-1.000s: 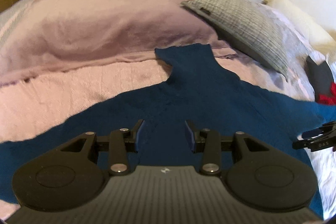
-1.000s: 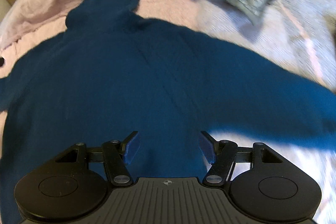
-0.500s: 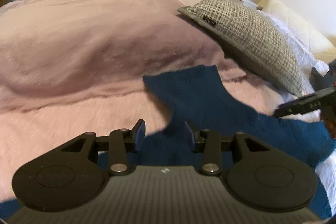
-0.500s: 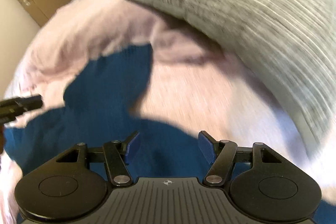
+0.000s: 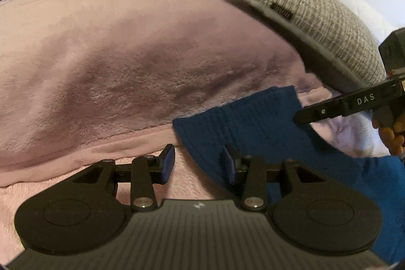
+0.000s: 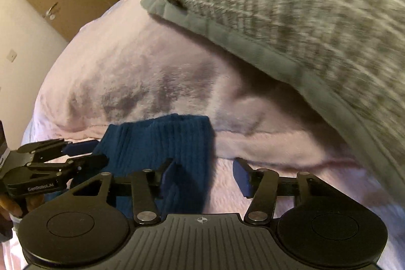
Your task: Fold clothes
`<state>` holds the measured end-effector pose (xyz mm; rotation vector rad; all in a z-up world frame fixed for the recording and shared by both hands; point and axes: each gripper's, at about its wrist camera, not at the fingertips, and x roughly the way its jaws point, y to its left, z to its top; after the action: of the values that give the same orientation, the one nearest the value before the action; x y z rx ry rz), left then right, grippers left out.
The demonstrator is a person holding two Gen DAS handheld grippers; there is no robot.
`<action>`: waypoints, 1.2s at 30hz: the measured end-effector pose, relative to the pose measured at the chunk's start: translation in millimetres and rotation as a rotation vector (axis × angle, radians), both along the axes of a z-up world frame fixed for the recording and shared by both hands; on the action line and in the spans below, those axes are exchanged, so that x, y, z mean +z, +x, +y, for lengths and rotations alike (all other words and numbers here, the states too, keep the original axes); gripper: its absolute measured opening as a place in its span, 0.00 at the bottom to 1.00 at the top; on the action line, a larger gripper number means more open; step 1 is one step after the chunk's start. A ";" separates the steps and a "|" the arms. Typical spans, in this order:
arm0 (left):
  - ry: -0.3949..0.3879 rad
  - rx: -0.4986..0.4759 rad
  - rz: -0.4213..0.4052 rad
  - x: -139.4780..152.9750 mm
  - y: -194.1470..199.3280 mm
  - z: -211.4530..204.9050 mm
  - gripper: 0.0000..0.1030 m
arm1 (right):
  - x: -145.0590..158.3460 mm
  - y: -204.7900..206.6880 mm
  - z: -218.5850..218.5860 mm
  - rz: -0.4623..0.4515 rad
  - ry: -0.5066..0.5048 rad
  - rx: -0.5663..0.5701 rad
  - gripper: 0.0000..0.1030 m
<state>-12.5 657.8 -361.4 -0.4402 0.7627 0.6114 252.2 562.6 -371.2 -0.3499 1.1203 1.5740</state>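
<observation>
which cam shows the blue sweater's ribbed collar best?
Right wrist: the dark blue knitted sweater's ribbed collar sits sharp and central, with both side edges and the top hem visible on the pink fleece blanket. Left wrist shows the collar too, partly crossed by the other hand-held gripper.

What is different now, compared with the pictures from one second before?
Both tools travelled up the blue sweater from its body to the ribbed collar. The left tool now flanks one collar side, the right tool the other; the right's jaws are closing, nothing gripped yet. The sweater, pink blanket and grey pillow lie unchanged.
</observation>
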 end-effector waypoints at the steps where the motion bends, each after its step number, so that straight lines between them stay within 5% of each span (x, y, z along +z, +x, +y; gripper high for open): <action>1: -0.006 -0.003 -0.004 -2.4 -0.2 1.9 0.36 | -0.7 -0.3 1.8 0.004 0.006 0.006 0.49; 2: -0.017 -0.007 -0.011 -4.5 -0.1 3.2 0.35 | -1.4 -0.6 3.7 0.009 0.013 0.012 0.45; 4: -0.038 -0.019 -0.026 -7.9 0.0 5.3 0.30 | -2.5 -1.3 7.0 0.017 0.026 0.023 0.18; 6: -0.028 -0.038 -0.044 -6.1 -0.1 3.1 0.19 | 0.7 -3.8 6.0 -0.001 0.043 0.025 0.07; 7: 0.003 -0.046 -0.049 -2.3 -0.7 0.0 0.07 | 5.2 -5.7 1.7 -0.012 0.066 0.031 0.06; 8: 0.040 -0.059 -0.055 3.4 -2.3 -4.2 0.05 | 13.3 -7.2 -7.6 -0.022 0.106 0.035 0.06; 15: 0.305 -0.211 -0.121 60.4 -36.6 -61.5 0.05 | 73.9 -25.2 -101.2 -0.112 0.387 0.083 0.05; 19: 0.325 -0.257 -0.156 79.6 -73.8 -110.7 0.06 | 95.1 -54.0 -170.0 -0.195 0.458 0.169 0.05; 21: 0.260 -0.268 -0.161 76.7 -90.5 -134.3 0.08 | 92.0 -73.2 -198.7 -0.233 0.407 0.241 0.05; 24: 0.173 -0.284 -0.115 63.2 -117.8 -175.3 0.12 | 68.1 -97.1 -227.7 -0.177 0.171 0.289 0.06; 27: 0.100 -0.275 -0.068 55.1 -140.3 -203.3 0.12 | 44.1 -108.9 -257.1 -0.149 -0.035 0.223 0.12; 29: 0.069 -0.253 -0.057 54.4 -151.9 -212.4 0.14 | 37.3 -104.0 -272.1 -0.074 -0.078 0.132 0.20; 31: 0.050 -0.215 -0.071 55.7 -161.0 -210.8 0.17 | 37.6 -93.6 -277.2 0.016 -0.084 0.022 0.50; 36: 0.024 -0.114 -0.152 59.9 -160.8 -186.8 0.24 | 41.6 -69.1 -251.5 0.174 -0.017 -0.185 0.51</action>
<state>-173.3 470.9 -301.5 -0.4132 0.6305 0.4741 183.1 311.1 -329.6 -0.1177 1.2627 1.4528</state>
